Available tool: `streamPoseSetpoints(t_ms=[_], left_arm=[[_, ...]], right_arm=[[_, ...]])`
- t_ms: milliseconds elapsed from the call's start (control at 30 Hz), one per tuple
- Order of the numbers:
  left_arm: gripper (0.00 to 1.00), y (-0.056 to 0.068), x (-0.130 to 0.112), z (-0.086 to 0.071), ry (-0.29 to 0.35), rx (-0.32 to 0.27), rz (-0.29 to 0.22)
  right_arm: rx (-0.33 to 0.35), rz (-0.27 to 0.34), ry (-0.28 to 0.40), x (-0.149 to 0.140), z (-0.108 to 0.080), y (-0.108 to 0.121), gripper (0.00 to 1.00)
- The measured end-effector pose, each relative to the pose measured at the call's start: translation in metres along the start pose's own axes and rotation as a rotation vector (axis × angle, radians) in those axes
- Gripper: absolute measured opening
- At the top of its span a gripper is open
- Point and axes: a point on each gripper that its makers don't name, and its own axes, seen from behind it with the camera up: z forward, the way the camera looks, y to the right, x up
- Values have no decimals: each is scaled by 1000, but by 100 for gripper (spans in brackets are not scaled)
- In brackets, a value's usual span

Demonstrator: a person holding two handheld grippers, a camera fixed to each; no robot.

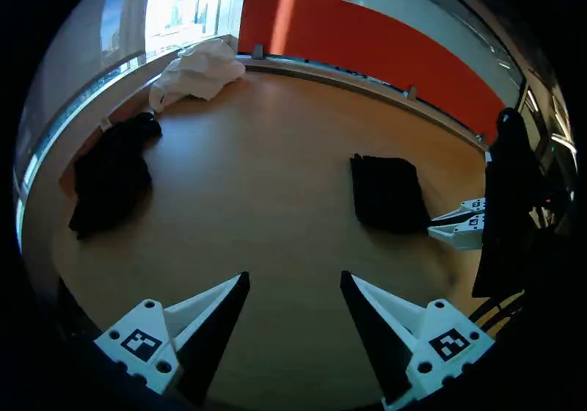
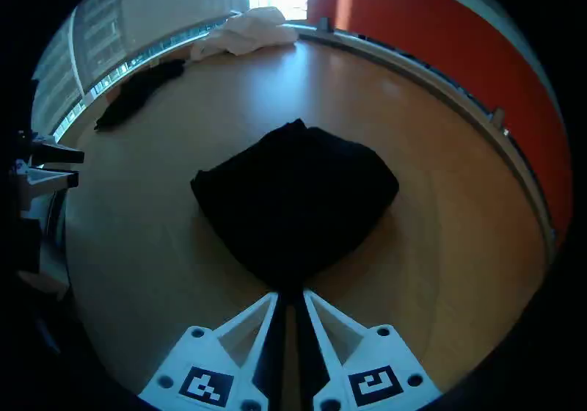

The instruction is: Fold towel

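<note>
Wood table [image 1: 271,161]. Folded black towel [image 1: 387,191] mid-table. Crumpled black cloth [image 1: 110,176] near window edge, possibly another towel. White cloth [image 1: 199,70] heaped at far corner, well apart.

The black towel [image 2: 293,198] lies folded in a thick pad (corners rounded) on the wooden table [image 2: 447,213].

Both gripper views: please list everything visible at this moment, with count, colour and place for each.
Folded towel: one, black, table centre.
Crumpled cloth: one, black, table edge by the window.
Cloth pile: one, white, far corner.
Table: one, wood brown, under everything.
Wall panel: one, red, behind the table.
Dark clothing: one, black, behind the right gripper, probably the person's.
Left gripper: one, white, open above bare table.
Right gripper: one, white, fingers close together, tips at the towel's near edge; grip unclear.
</note>
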Motion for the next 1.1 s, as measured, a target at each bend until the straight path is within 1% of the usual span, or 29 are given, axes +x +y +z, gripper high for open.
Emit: streamPoseSetpoints(t_ms=[167, 267, 467, 667, 867, 967, 1100], left_arm=[[92, 2, 6, 1, 6, -8, 10], [92, 4, 12, 1, 14, -14, 18], [92, 10, 29, 0, 35, -26, 42], [92, 17, 45, -4, 58, -38, 71], [92, 24, 54, -7, 71, -52, 78], [92, 27, 57, -7, 74, -59, 82], [92, 33, 60, -6, 77, -70, 92]], right_arm=[[-7, -19, 33, 19, -15, 6, 7], [-21, -34, 60, 40, -27, 11, 7], [-43, -70, 136, 90, -57, 19, 7], [-37, -105, 197, 127, -87, 22, 7], [-25, -103, 250, 148, -115, 26, 7], [-21, -95, 264, 150, -128, 30, 7], [-25, -80, 275, 146, -146, 38, 7]])
